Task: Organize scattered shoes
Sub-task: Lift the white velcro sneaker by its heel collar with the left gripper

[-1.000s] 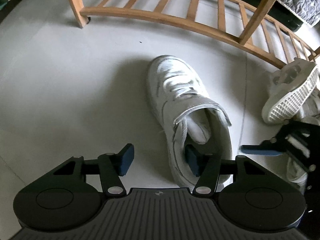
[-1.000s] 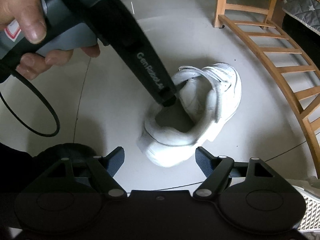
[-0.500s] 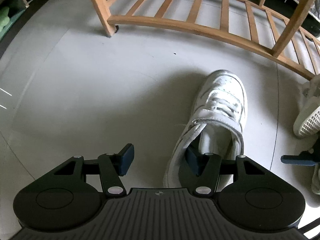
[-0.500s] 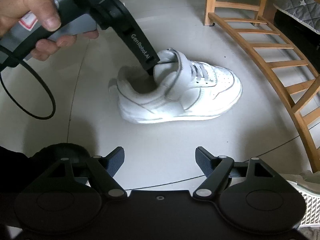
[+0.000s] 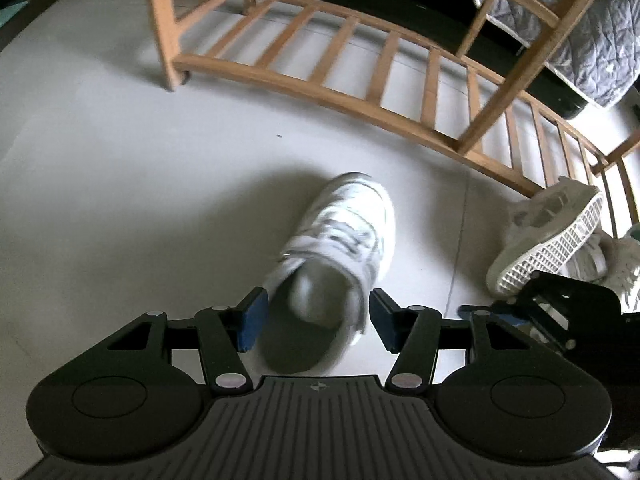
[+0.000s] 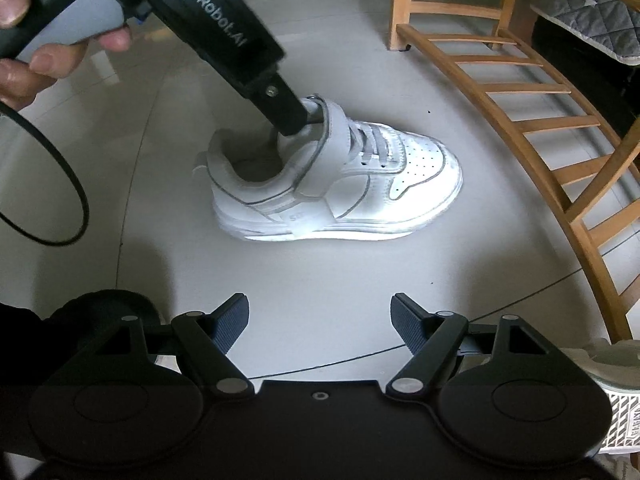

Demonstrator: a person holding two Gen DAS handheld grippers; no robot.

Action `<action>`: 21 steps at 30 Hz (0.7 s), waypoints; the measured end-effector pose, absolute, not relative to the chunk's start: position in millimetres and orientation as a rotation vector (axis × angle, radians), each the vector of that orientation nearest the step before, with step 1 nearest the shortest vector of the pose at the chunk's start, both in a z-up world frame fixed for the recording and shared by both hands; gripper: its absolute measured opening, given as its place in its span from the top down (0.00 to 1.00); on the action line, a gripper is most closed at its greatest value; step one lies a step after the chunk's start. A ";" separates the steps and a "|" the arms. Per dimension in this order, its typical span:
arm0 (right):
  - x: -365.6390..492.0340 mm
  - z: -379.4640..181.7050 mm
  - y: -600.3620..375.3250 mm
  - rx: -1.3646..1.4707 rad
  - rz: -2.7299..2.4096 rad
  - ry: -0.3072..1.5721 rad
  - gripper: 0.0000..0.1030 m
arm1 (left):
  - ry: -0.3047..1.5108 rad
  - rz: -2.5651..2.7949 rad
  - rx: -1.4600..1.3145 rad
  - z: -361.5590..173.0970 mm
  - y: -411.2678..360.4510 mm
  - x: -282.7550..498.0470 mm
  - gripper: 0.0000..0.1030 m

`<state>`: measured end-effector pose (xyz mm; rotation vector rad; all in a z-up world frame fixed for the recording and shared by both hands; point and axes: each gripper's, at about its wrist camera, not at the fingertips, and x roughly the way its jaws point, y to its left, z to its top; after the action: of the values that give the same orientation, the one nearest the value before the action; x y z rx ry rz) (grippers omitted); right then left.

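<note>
On the grey floor (image 6: 120, 152), beside a curved wooden ladder frame (image 6: 520, 120), a white strap sneaker (image 6: 340, 176) stands upright. From above, the left gripper (image 5: 316, 318) straddles its collar, fingers closing; whether they press on it, I cannot tell. Nearer the camera, the right gripper (image 6: 320, 324) hovers with fingers wide apart and empty. Another white sneaker (image 5: 548, 236) lies on its side against the frame.

Smooth white leather-look sneaker (image 6: 336, 176), pale matt floor (image 6: 320, 40), bare wooden rack (image 6: 532, 120).
</note>
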<state>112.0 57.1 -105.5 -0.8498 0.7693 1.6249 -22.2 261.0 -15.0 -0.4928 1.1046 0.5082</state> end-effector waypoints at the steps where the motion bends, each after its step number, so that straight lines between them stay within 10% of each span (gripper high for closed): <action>1: 112.2 -105.5 57.0 -0.850 1.625 0.768 0.22 | 1.107 0.503 -0.503 -18.1 260.1 -19.0 0.48; 10: 113.2 -108.5 54.3 -0.864 1.616 0.767 0.22 | 1.079 0.538 -0.557 -27.4 263.3 -8.2 0.51; 21: 116.8 -109.5 54.5 -0.860 1.599 0.774 0.22 | 1.050 0.528 -0.610 -36.9 266.9 -6.4 0.87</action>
<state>116.8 54.5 -109.5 -0.8605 0.7738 1.5993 -6.4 266.9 -36.9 -0.6096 1.0501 0.5284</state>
